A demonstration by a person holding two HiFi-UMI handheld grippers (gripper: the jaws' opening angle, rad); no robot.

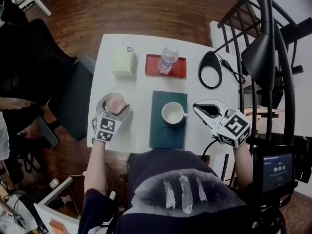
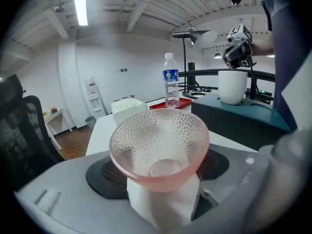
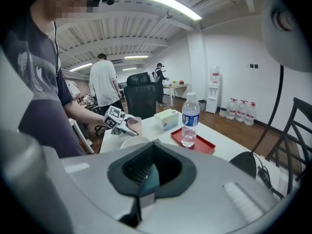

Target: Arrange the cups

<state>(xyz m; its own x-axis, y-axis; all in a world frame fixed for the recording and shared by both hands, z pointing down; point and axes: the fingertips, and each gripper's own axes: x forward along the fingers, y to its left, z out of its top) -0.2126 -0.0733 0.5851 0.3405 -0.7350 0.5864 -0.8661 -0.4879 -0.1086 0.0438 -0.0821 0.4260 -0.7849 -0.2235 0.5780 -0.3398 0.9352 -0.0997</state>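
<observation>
A pink dimpled glass cup [image 2: 158, 140] stands upright near the left edge of the white table [image 1: 141, 87]. My left gripper [image 1: 116, 105] is shut on it, with a dark pad against each side of its wall. On a dark teal mat [image 1: 165, 135] at the table's front middle sits a white mug [image 1: 171, 113], its handle pointing right. To the right of that mug my right gripper [image 1: 202, 108] is shut and holds nothing. In the right gripper view, the right gripper [image 3: 146, 179] has its jaws pressed together, and the white mug's rim [image 3: 134, 141] shows just beyond.
A water bottle [image 1: 168, 58] stands on a red tray [image 1: 178, 67] at the back, next to a pale tissue box [image 1: 123, 61]. A black lamp base [image 1: 209, 69] with its cable lies at the back right. A black chair [image 1: 63, 91] stands to the left, and people stand beyond.
</observation>
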